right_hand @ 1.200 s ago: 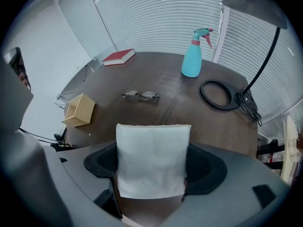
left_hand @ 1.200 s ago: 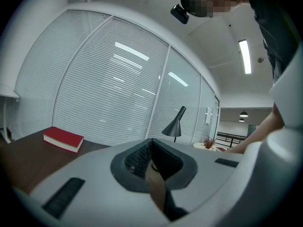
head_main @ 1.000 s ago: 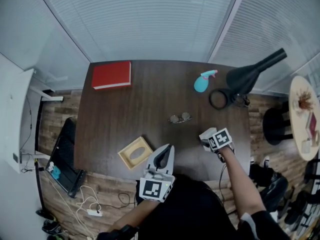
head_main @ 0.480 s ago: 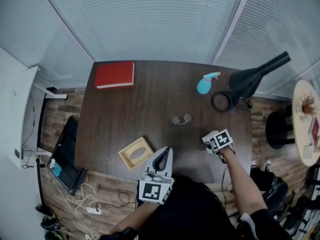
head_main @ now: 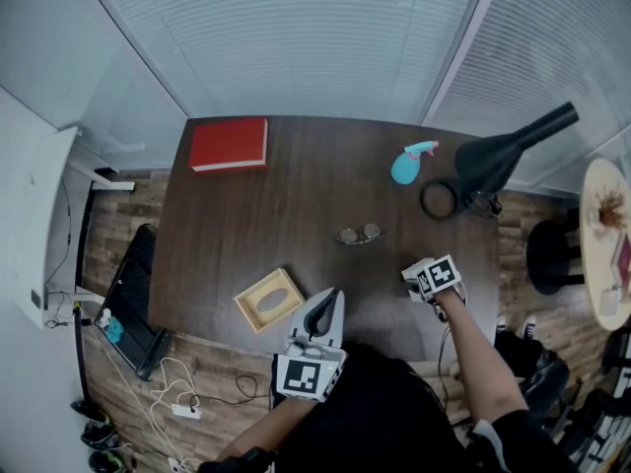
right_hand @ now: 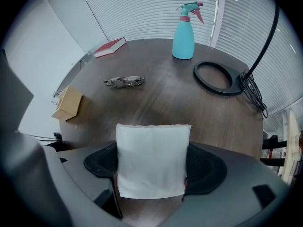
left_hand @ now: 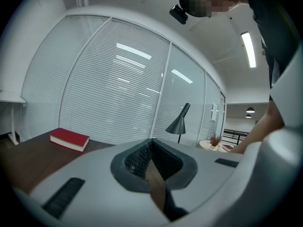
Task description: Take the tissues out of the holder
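The wooden tissue holder (head_main: 268, 300) lies near the table's front edge, its oval slot facing up; it also shows as a tan box (right_hand: 67, 103) at the left of the right gripper view. My right gripper (head_main: 414, 276) hovers over the front right of the table, shut on a folded white tissue (right_hand: 151, 157) that stands up between its jaws (right_hand: 152, 174). My left gripper (head_main: 322, 311) sits just right of the holder with its jaws together and nothing held (left_hand: 151, 167). Whether tissues remain inside the holder is hidden.
A dark wooden table (head_main: 256, 205) carries a red book (head_main: 229, 145) at the back left, a teal spray bottle (head_main: 404, 165), a pair of glasses (head_main: 356, 234), and a black lamp (head_main: 503, 151) with a ring base (head_main: 438, 199) at the back right. Cables lie on the floor at left.
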A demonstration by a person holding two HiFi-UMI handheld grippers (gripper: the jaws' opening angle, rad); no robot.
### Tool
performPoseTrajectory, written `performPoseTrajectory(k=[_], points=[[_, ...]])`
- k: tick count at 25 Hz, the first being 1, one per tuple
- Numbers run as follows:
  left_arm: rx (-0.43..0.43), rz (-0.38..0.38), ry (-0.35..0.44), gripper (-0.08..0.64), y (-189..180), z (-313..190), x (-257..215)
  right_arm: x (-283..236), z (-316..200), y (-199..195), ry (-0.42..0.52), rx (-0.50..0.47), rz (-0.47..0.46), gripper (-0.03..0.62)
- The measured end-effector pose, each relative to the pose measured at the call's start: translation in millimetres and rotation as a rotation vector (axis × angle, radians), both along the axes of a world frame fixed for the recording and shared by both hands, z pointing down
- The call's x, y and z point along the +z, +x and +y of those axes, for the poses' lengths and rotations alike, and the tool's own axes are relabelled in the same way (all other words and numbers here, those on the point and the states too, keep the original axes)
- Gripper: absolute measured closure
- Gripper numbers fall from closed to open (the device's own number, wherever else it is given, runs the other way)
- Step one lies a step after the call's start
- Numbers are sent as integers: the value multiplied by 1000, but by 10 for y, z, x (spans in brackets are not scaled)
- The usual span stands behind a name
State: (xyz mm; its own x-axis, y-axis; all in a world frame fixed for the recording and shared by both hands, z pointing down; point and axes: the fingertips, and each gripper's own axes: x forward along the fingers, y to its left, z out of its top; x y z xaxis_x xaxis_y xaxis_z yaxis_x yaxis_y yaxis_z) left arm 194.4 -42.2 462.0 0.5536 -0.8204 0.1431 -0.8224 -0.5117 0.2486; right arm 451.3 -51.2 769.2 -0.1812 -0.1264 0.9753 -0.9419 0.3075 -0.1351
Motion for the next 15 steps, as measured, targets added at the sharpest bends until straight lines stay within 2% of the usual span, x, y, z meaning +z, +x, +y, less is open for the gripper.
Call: performPoseTrajectory(k=[15], points=[[6,-27,15,561,-20,-4,25,129,48,-36,-42,-7,19,186]])
